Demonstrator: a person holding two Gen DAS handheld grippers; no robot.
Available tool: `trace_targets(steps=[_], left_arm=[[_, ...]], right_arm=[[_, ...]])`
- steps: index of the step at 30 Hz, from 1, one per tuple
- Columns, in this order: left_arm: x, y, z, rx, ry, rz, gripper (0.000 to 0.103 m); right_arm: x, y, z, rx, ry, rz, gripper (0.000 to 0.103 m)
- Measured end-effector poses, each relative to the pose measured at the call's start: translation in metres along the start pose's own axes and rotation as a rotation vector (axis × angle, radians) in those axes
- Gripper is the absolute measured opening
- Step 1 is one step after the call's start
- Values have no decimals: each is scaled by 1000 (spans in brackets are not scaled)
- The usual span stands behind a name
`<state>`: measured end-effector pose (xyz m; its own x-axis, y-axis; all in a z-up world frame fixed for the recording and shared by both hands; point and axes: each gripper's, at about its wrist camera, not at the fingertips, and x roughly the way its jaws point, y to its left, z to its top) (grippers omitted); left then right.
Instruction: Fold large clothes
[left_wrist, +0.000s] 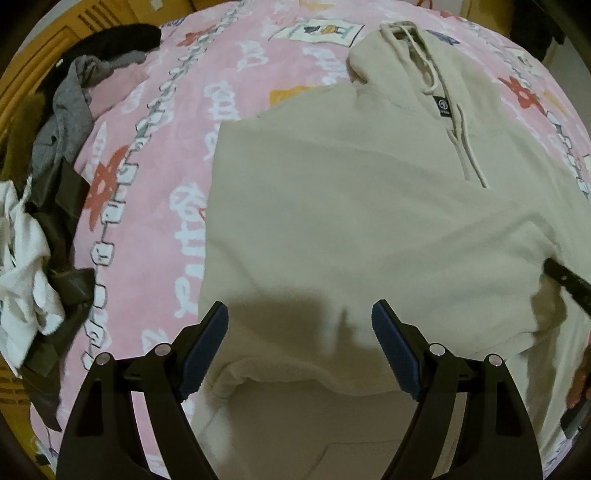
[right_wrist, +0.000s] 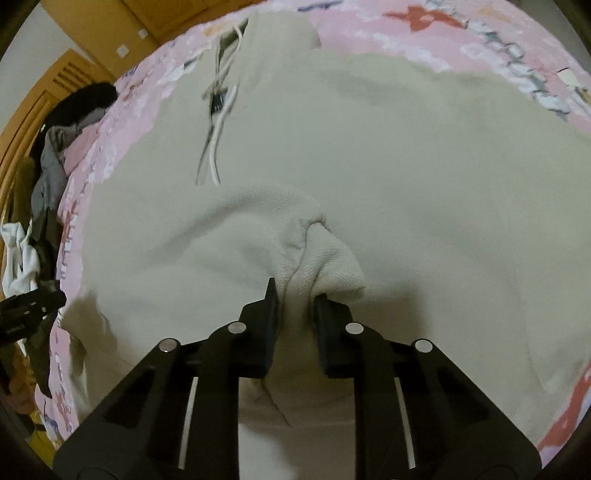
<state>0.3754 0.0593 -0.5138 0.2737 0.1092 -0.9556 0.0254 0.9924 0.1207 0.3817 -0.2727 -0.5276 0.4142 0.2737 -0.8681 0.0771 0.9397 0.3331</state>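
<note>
our right gripper (right_wrist: 295, 295) pinches a bunched fold of the beige hoodie (right_wrist: 369, 147) lying flat on the bed (right_wrist: 480, 48), hood end away from us, while our left gripper (left_wrist: 299, 317) hangs wide open above its near hem, holding nothing.

Pink patterned bedsheet (left_wrist: 155, 206) spread underneath, heap of grey, black and white clothes (left_wrist: 48, 192) at its left edge, wooden furniture (right_wrist: 70, 85) behind.
</note>
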Motion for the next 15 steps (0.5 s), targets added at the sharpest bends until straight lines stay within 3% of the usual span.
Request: trace_targets(steps=[7, 10, 13, 15], left_arm=[[-32, 29, 20, -69, -69, 8, 77], [-32, 40, 26, -118, -75, 17, 79], [-19, 43, 29, -149, -50, 11, 79], [-8, 40, 32, -156, -35, -19, 79]], right_arm=[[-86, 9, 14, -15, -145, -42, 16], [-103, -12, 19, 20, -125, -86, 16], [-98, -37, 8, 27, -76, -189, 16], [-88, -52, -4, 62, -35, -210, 16]])
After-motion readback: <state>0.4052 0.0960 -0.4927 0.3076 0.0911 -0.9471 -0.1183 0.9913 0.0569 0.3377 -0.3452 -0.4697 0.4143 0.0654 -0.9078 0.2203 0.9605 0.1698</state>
